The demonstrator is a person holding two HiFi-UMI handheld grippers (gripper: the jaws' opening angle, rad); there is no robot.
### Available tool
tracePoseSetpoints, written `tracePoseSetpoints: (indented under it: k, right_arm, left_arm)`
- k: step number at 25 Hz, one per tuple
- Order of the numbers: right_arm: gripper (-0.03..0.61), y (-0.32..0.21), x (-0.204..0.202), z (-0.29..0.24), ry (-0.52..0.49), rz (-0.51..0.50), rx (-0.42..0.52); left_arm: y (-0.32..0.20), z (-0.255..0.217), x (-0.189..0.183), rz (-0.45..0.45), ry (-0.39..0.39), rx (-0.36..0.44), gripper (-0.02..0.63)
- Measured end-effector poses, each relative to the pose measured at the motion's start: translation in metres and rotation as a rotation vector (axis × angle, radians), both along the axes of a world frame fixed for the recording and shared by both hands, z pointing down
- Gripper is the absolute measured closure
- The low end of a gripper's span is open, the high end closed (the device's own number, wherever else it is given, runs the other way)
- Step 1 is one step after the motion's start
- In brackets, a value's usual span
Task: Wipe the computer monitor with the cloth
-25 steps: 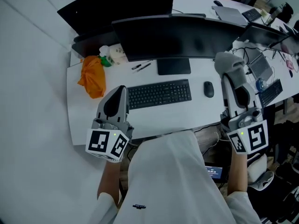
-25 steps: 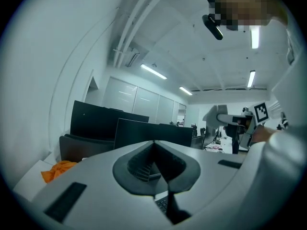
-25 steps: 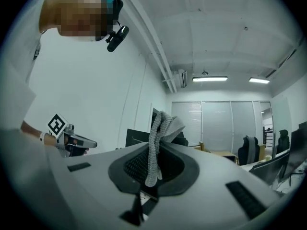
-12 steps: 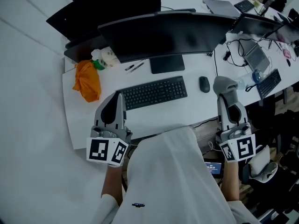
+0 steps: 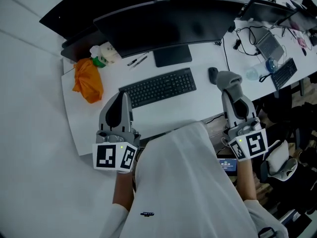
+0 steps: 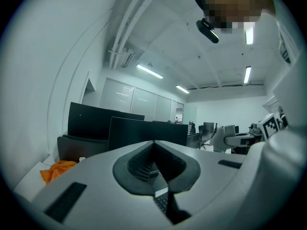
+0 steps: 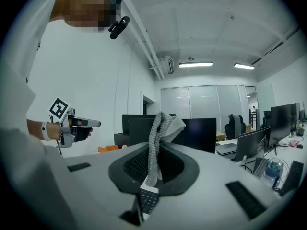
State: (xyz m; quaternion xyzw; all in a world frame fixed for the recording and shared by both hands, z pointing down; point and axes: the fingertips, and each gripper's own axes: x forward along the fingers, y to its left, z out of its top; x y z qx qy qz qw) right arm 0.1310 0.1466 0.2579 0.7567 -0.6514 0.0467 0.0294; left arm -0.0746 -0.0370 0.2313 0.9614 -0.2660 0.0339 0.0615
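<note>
The wide black monitor (image 5: 163, 26) stands at the back of the white desk (image 5: 208, 105); it also shows in both gripper views (image 6: 144, 131) (image 7: 204, 133). My right gripper (image 5: 231, 87) is shut on a grey knitted cloth (image 5: 228, 77), whose free end sticks up above the jaws (image 7: 163, 126). It hangs over the desk's front right, beside the mouse (image 5: 212, 75) and short of the screen. My left gripper (image 5: 121, 97) is shut and empty, over the desk's front left near the keyboard (image 5: 158, 87); its jaws meet with nothing between them (image 6: 154, 145).
An orange crumpled bag (image 5: 87, 81) and a small white packet (image 5: 105, 52) lie at the desk's left, with pens (image 5: 134, 61) by the monitor stand. A second monitor (image 5: 99, 6) stands behind. Cables, a laptop (image 5: 270, 46) and another keyboard (image 5: 284, 72) crowd the right.
My right gripper with the cloth has drawn back from the monitor's lower right edge to beside the mouse. The head view has shifted; the left gripper has barely moved.
</note>
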Motion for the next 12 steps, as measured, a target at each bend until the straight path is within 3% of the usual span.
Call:
tracePoseSetpoints:
  k: [12]
  right_arm:
    - [0.557,-0.01,-0.011,-0.01,-0.021,-0.028,0.009]
  left_arm:
    - [0.01,-0.005,-0.006,0.001,0.026,-0.008,0.595]
